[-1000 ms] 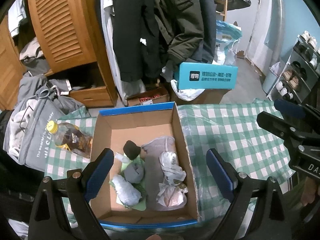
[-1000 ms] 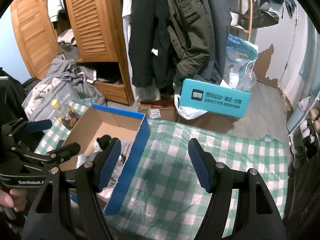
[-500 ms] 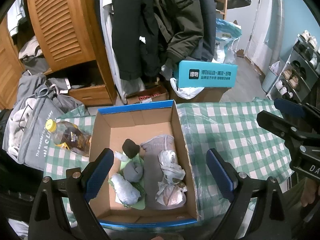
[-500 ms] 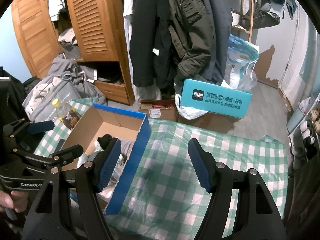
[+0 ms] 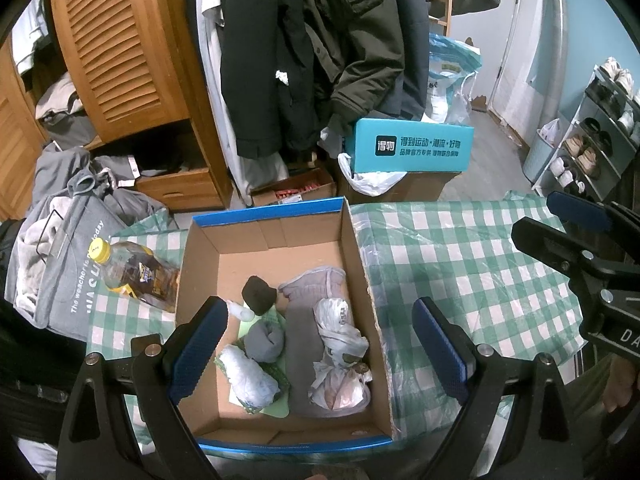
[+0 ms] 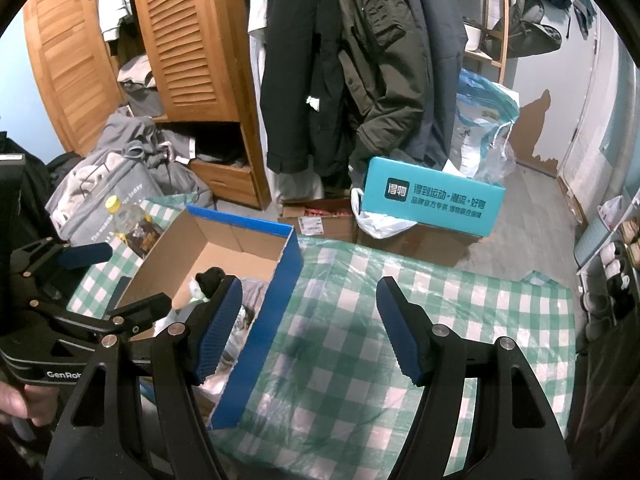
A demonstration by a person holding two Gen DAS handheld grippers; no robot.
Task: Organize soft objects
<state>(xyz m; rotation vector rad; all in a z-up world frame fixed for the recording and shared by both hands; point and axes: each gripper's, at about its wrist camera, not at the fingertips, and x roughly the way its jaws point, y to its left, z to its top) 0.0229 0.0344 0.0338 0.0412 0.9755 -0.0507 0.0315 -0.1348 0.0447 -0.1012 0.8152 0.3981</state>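
Inside the cardboard box (image 5: 276,264), near its middle and near side: a black sock ball (image 5: 259,294), a grey sock roll (image 5: 265,338), a pale rolled cloth (image 5: 250,376), a long grey cloth (image 5: 308,344) and a crumpled white bundle (image 5: 340,364), all close together, partly on a light green sheet (image 5: 276,402). Blue rim on the box, open top, standing on the counter (image 5: 460,280) under a green-and-white checked cover with clear plastic film.

Left of the box, just beside its wall: a bottle (image 5: 132,272) with yellow cap, lying tilted on the checked cover. Further left, a grey bag (image 5: 68,276) with printed words.

Beyond the counter, on the floor: a teal box (image 5: 412,146) with white characters on top of brown cartons, a white plastic bag below it. Behind, dark coats (image 5: 304,52) hanging, and a wooden wardrobe (image 5: 116,40) with louvred door, grey clothes spilling from it. Far right, a shoe rack (image 5: 592,140).

Left gripper (image 5: 320,356) above the box, wide apart, holding nothing. Right gripper (image 6: 310,328) over the bare checked cover at the right of the box, also apart and empty.

Only in the left wrist view: the full contents of the box from above. Only in the right wrist view: the blue outer wall of the box, the damaged wall paint at far right, and the thumb of the hand (image 6: 12,400) carrying the left gripper.
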